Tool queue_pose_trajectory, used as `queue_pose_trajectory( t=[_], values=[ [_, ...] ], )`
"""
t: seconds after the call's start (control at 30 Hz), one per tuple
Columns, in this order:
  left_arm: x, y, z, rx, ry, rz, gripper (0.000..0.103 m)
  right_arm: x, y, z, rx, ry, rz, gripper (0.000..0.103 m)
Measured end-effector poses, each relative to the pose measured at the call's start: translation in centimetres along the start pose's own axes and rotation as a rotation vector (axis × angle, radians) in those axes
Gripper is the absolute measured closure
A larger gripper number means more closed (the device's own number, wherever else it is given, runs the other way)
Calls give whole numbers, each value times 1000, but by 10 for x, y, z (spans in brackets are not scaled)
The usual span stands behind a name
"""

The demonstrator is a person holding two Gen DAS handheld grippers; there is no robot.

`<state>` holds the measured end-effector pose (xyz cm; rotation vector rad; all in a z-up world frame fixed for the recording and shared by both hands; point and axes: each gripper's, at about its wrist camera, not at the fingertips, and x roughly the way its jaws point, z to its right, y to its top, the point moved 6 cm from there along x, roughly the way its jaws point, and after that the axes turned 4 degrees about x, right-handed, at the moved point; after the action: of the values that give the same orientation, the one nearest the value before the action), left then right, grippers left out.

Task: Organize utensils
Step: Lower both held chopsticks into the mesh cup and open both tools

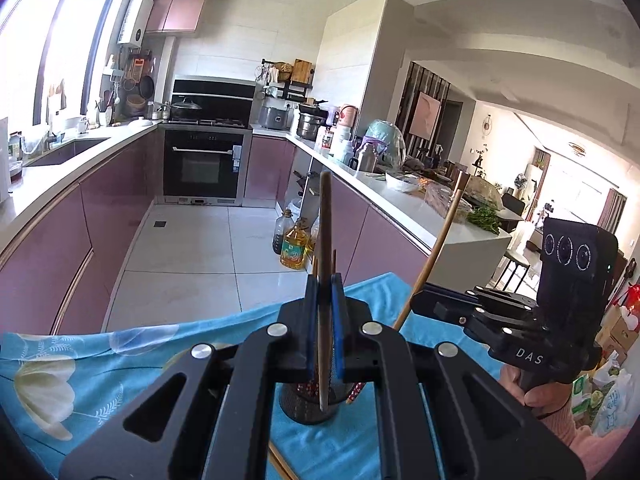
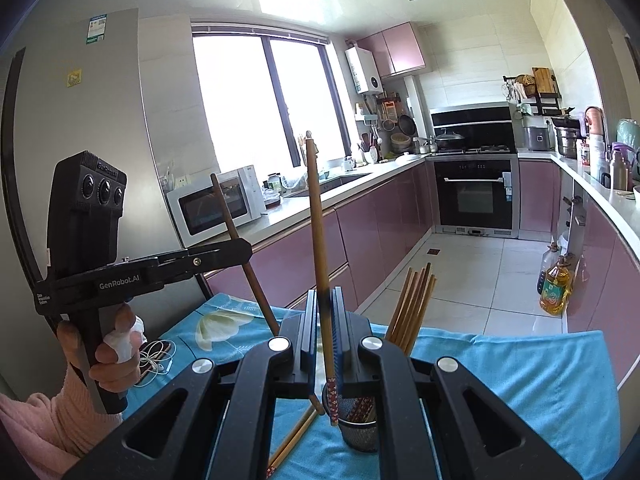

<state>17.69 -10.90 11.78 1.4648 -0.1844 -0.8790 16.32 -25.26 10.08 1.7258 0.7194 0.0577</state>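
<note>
My left gripper (image 1: pixel 325 285) is shut on a brown chopstick (image 1: pixel 325 220) held nearly upright, its lower tip just over the black mesh holder (image 1: pixel 298 406). To its right, my right gripper (image 1: pixel 418 304) pinches a second, slanting chopstick (image 1: pixel 440 240). In the right wrist view, my right gripper (image 2: pixel 325 294) is shut on that chopstick (image 2: pixel 316 208); its red patterned end hangs at the rim of the holder (image 2: pixel 358 430). Several chopsticks (image 2: pixel 412 308) stand in the holder. The left gripper (image 2: pixel 246 248) and its chopstick (image 2: pixel 228 216) show at the left.
A blue floral cloth (image 2: pixel 520 380) covers the table. Loose chopsticks (image 2: pixel 292 440) lie on it beside the holder, and a phone with white earphones (image 2: pixel 156 356) lies at its left end. Oil bottles (image 2: pixel 554 288) stand on the floor by the purple cabinets. A hand in a pink sleeve (image 2: pixel 108 364) grips the left handle.
</note>
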Motion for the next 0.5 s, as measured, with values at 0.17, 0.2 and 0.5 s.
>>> queue_pose_trajectory(
  t=[0.17,0.2,0.5],
  values=[
    [3,17,2,14,21,20,96,6,7,5,7,-3,10,97],
    [5,18,2,17,29,17,96,8,7,6,10,-4,9,97],
    [45,0,-16,-11,57,-77,96,34,-8,22,60,-15,-32,97]
  ],
)
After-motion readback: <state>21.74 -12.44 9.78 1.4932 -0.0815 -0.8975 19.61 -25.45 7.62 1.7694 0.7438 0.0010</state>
